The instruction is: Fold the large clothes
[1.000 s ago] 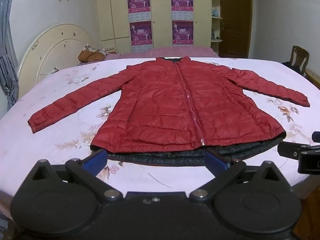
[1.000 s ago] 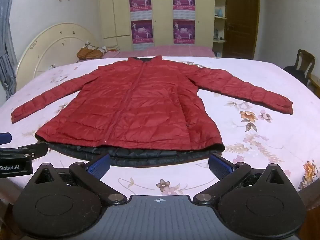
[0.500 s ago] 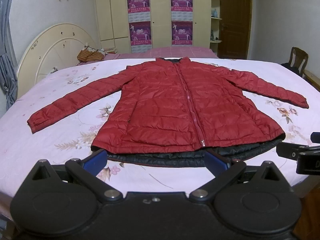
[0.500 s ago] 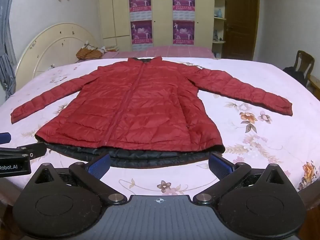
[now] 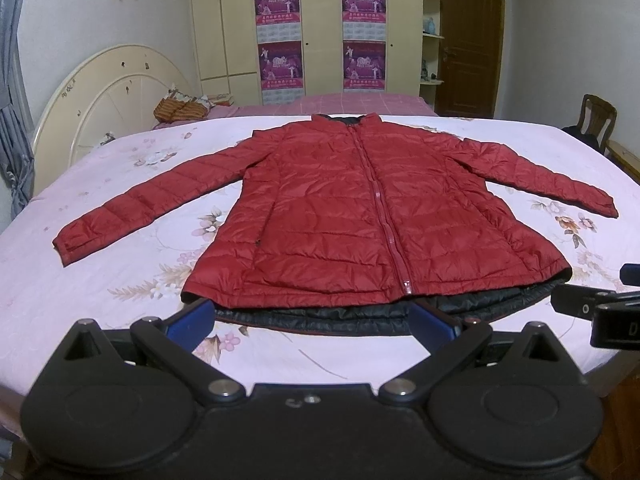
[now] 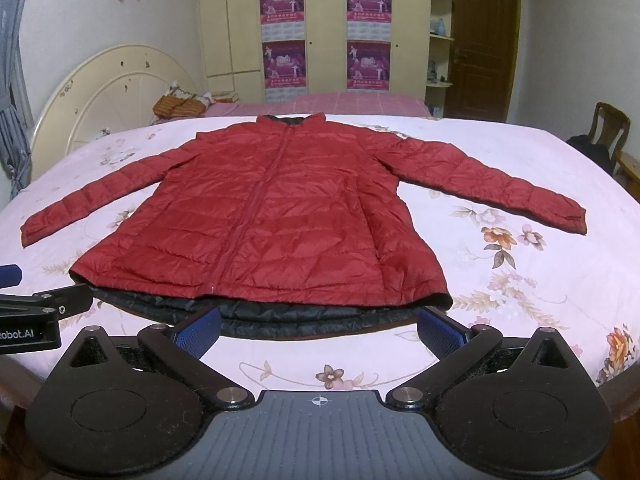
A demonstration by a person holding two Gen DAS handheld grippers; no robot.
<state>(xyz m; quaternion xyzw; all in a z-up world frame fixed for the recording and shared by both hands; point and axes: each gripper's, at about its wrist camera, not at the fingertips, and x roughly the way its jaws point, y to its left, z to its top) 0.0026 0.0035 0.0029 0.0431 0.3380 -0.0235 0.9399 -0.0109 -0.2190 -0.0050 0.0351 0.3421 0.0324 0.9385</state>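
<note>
Red jacket [image 5: 360, 216] lies flat on the bed [image 5: 80, 280]; left claw [image 5: 310, 318] and right claw [image 6: 318, 330] gape wide, empty.

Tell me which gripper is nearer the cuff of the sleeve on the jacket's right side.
Right. The right gripper sits nearer that cuff; the left gripper is farther off.

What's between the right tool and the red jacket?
Only bare flowered bedsheet lies between the open right tool and the red jacket, whose black lining pokes out at the hem. The right wrist view shows it.
</note>
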